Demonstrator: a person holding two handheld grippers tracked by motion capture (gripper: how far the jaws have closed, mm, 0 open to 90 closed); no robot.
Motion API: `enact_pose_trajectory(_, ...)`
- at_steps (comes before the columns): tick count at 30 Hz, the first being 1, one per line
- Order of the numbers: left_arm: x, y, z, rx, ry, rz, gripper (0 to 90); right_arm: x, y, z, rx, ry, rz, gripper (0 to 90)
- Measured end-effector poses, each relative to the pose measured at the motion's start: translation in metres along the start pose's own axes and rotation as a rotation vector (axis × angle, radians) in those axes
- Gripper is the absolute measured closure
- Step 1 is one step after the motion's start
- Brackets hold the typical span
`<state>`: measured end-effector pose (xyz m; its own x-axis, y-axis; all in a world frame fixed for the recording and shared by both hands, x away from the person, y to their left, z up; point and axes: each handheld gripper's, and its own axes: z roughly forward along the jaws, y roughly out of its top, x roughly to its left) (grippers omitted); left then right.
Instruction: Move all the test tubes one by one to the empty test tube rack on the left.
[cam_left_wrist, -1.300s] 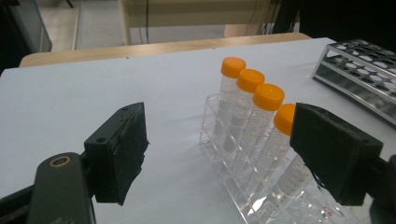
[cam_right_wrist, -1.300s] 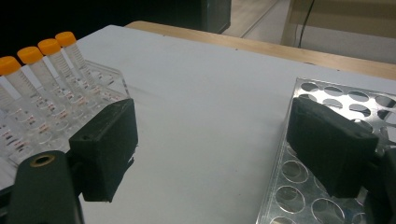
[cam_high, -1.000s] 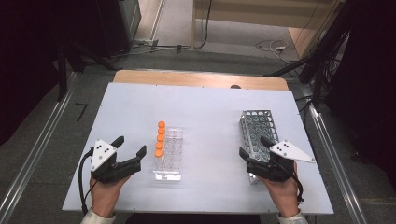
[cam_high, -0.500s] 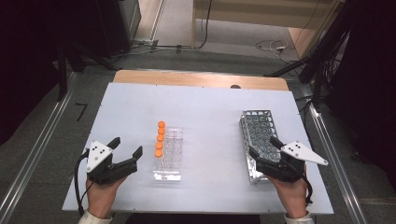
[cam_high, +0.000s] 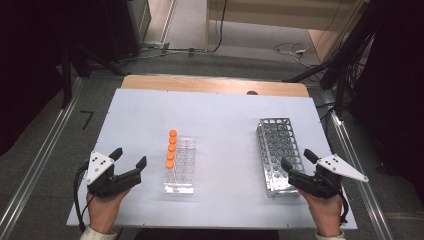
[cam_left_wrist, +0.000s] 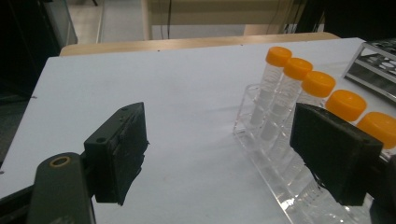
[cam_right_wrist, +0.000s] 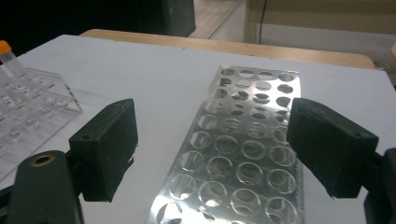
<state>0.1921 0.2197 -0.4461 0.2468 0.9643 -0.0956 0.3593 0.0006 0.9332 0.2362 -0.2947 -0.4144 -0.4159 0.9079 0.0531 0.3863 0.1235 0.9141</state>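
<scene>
Near the front edge of the white table, two hands are resting low, each holding a black two-jaw gripper pointing away from the person. Left gripper is sitting just beside the clear acrylic tube rack, its jaws standing wide with nothing between them. That rack's long axis is running away from the person, and the five orange-capped clear tubes are standing upright in its left column, a short way to the right of and slightly beyond those jaws (so this hand looks to be the nearer one for a pick, needing a small swing rightward). In the left gripper view the orange caps are lining up behind the right-hand jaw. Right gripper is hovering at the near end of the perforated silver metal rack, jaws likewise spread wide and empty, looking along the rows of vacant holes. Farther off, the metal rack is lying parallel to the acrylic one, well apart from it.
</scene>
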Motion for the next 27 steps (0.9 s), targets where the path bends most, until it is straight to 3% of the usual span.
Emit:
enact_pose_trajectory(10, 0.012, -0.005, -0.001, 0.008, 0.036, -0.015, 19.1, -0.031, -0.014, -0.010, 0.018, -0.092, 0.052, 15.0)
enact_pose_trajectory(22, 0.021, -0.012, -0.001, 0.019, 0.070, -0.023, 19.1, -0.064, -0.036, -0.018, 0.051, -0.238, 0.070, 15.0)
enact_pose_trajectory(27, 0.026, -0.015, -0.001, 0.029, 0.083, -0.026, 19.1, -0.075, -0.044, -0.019, 0.076, -0.272, 0.082, 15.0)
